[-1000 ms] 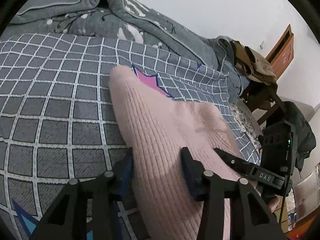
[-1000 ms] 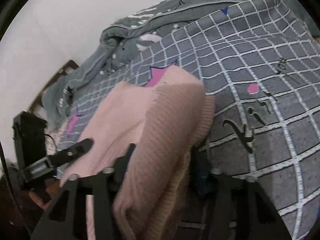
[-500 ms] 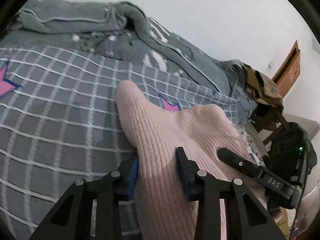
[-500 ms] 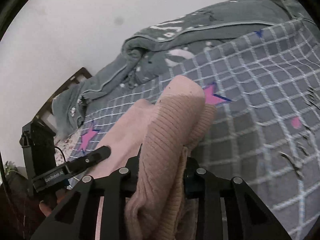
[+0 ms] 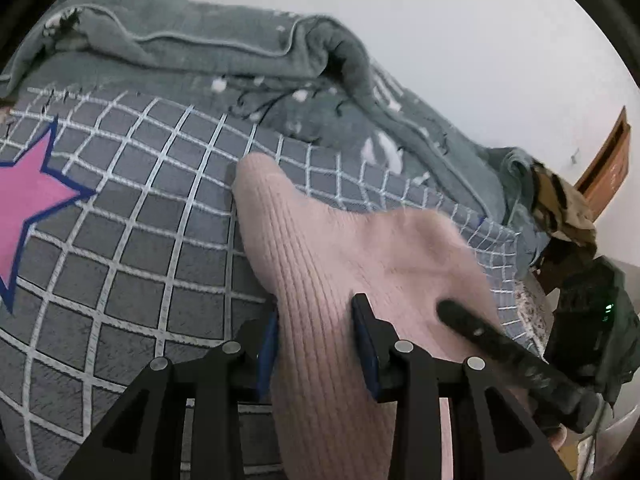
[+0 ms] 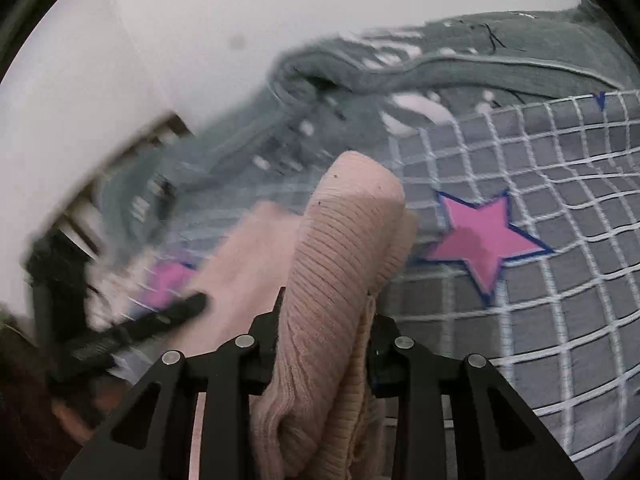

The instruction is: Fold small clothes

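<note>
A pale pink ribbed knit garment (image 5: 328,264) is lifted above the grey checked bed cover (image 5: 132,240). My left gripper (image 5: 316,320) is shut on one folded edge of it. My right gripper (image 6: 324,320) is shut on another bunched edge of the same pink garment (image 6: 340,240), which stands up between its fingers. The other gripper shows as a black bar in each view: the right one (image 5: 500,348) in the left wrist view, the left one (image 6: 148,328) in the right wrist view. The lower part of the garment is hidden behind the fingers.
A rumpled grey blanket (image 5: 248,60) lies along the back of the bed by the white wall. Pink stars (image 6: 484,236) mark the bed cover. A chair with piled clothes (image 5: 560,208) and a dark bag (image 5: 588,320) stand past the bed's right end.
Both grippers closed on the pink garment and have lifted it and carried it across the bed; the background has shifted and the right wrist view is blurred by motion.
</note>
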